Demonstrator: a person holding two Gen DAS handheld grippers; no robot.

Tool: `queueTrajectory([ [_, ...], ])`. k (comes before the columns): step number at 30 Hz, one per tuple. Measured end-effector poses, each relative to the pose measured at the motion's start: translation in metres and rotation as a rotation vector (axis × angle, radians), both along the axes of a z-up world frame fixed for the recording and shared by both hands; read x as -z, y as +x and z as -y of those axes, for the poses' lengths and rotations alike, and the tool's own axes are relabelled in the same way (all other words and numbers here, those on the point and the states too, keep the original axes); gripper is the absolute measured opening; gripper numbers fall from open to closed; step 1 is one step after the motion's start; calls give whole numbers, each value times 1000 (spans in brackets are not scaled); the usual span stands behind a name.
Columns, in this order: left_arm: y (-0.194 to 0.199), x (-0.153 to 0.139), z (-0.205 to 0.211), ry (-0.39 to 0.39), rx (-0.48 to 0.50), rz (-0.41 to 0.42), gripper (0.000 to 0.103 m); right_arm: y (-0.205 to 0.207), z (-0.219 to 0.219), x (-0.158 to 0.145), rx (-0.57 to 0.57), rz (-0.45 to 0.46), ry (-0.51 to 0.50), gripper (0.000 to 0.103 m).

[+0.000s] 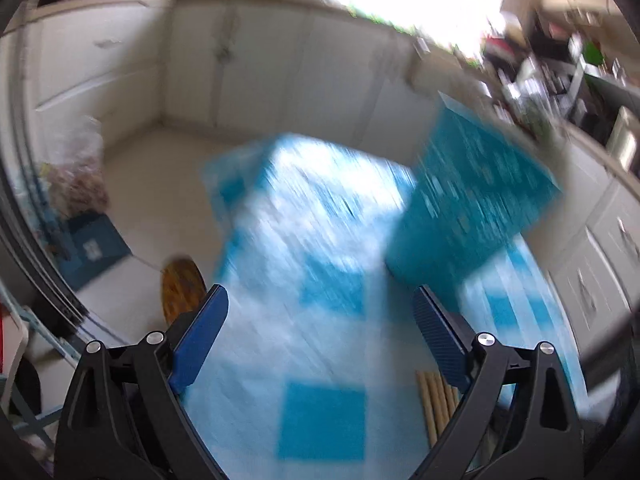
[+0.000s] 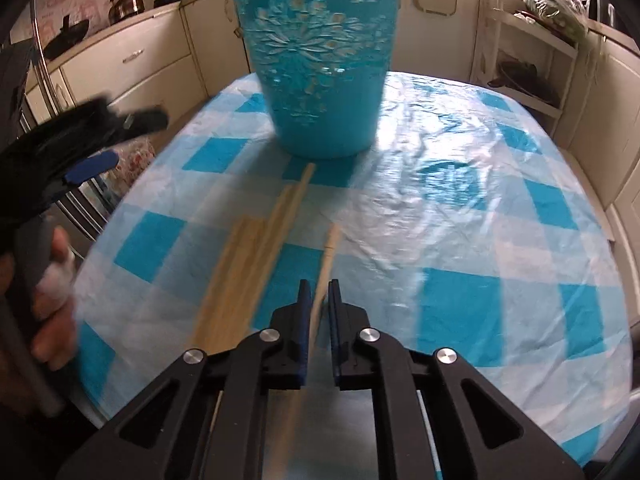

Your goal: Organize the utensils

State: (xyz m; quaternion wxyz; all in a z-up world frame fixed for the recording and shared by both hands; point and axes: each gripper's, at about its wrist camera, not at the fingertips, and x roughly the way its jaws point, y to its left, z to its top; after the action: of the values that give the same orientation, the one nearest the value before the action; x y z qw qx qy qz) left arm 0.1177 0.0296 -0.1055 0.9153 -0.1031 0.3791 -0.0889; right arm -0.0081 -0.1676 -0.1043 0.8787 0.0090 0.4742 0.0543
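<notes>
The right gripper [image 2: 319,294] is clamped on one stick [image 2: 329,252] lying apart from the pile [image 2: 256,248] on the table [image 2: 480,220]; the left gripper [image 1: 320,312] stands wide and empty; the basket [image 2: 320,60] waits beyond; every stick seen is still outside it, so the sorting looks barely begun.

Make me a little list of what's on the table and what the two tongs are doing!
table cover: blue and white checked cloth
bucket: turquoise, flower cut-outs, upright on the far part of the cloth
loose sticks: pale wooden bundle lying flat, left of the right tongs
right tongs: shut on one stick
held stick: points toward the bucket
left tongs: open, nothing between them
left view: blurred
hand: at the left edge, holding the left tongs' handle
</notes>
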Motion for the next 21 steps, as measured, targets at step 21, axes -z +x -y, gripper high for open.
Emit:
queueTrajectory([
  [21, -38, 32, 77, 351, 134, -129, 89, -13, 55, 4, 77, 6, 178, 6],
])
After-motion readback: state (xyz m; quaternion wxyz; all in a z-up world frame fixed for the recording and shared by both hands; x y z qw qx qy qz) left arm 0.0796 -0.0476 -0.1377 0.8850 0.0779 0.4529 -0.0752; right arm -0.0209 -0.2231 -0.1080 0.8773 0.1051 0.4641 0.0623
